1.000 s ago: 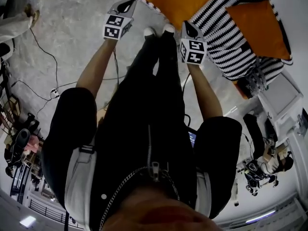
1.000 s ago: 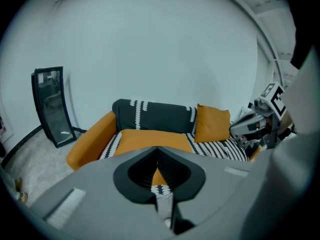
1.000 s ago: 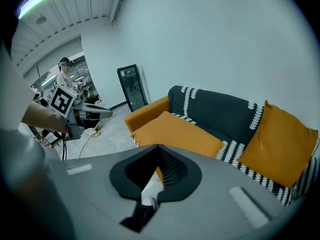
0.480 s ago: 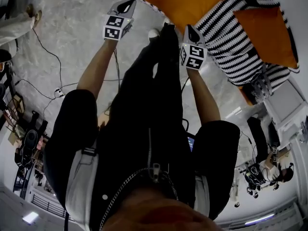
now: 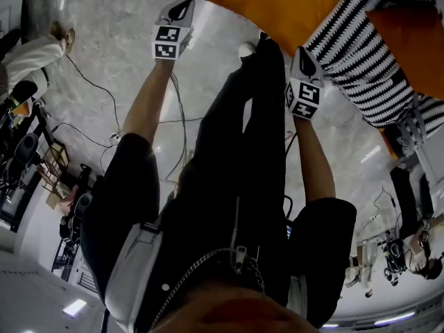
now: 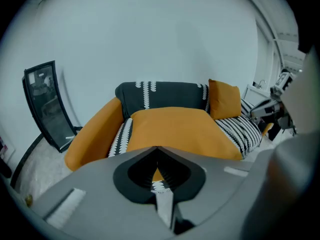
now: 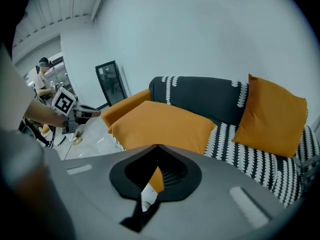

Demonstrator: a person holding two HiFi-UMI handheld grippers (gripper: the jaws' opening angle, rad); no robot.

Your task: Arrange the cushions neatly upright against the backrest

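From the head view I'm looking down past my own dark jacket, with the left gripper and right gripper both held out in front over the grey floor. The big orange cushion is at the top edge, just beyond the grippers, and the second orange cushion sits further right on the striped seat. In the left gripper view the left gripper has its jaws pressed together with nothing in them. It points at the sofa, where the big orange cushion lies flat on the seat and the smaller one stands against the dark backrest at the right end. A black-framed panel leans on the wall to the left. In the right gripper view it's the same deal: the right gripper is closed and empty, the big cushion is flat right ahead, and the other cushion leans upright on the backrest.
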